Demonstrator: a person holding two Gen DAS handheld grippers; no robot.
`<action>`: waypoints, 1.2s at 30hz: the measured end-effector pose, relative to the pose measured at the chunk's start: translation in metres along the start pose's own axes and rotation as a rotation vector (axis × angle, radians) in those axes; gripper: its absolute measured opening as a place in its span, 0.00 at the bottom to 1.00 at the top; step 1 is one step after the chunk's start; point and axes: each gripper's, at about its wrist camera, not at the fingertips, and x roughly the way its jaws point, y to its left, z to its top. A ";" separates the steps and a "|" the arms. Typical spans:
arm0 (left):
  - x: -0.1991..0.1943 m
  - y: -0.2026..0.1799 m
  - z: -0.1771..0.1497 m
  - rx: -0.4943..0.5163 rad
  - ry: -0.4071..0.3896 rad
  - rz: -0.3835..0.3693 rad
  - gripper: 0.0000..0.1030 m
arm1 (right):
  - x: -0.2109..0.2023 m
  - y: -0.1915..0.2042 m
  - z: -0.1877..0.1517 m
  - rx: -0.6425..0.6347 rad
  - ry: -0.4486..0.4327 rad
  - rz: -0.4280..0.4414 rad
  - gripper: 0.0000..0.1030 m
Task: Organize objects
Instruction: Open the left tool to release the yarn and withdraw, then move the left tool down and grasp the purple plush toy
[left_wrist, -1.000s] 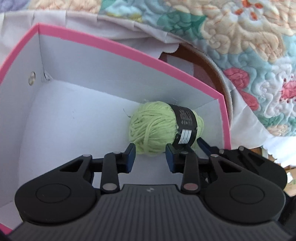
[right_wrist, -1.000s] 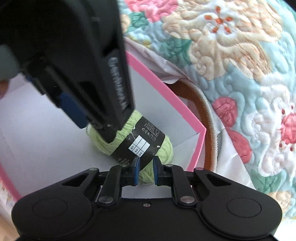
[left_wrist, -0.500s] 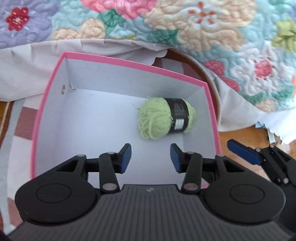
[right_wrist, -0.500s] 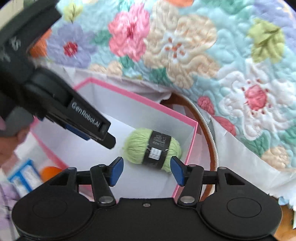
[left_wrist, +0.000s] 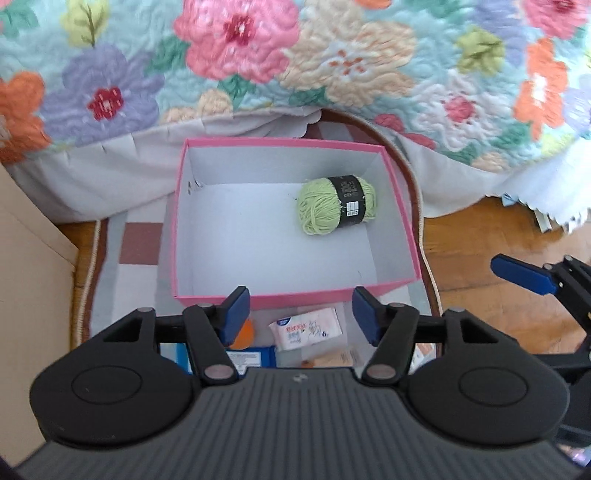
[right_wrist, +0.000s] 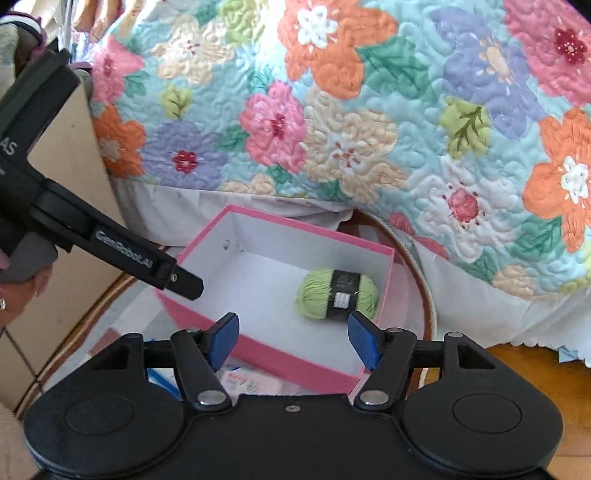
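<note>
I see the green yarn ball (left_wrist: 337, 205) lying at about two o'clock inside the pink box (left_wrist: 295, 299) on the rug, while my left gripper (left_wrist: 300, 318) and right gripper (right_wrist: 292, 341) hover above it, both jaws apart, opening, nothing between them

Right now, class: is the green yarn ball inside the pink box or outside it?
Inside. The green yarn ball lies on its side on the white floor of the open pink box, near the right wall, with no gripper touching it.
</note>
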 end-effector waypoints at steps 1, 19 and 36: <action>-0.008 -0.001 -0.003 0.018 -0.009 0.007 0.63 | -0.006 0.002 -0.001 0.006 0.003 0.014 0.69; -0.081 0.007 -0.072 0.154 -0.074 0.015 0.88 | -0.050 0.067 -0.040 -0.072 0.136 0.253 0.91; 0.016 0.061 -0.131 0.137 0.065 0.037 0.93 | 0.037 0.118 -0.101 -0.020 0.249 0.418 0.91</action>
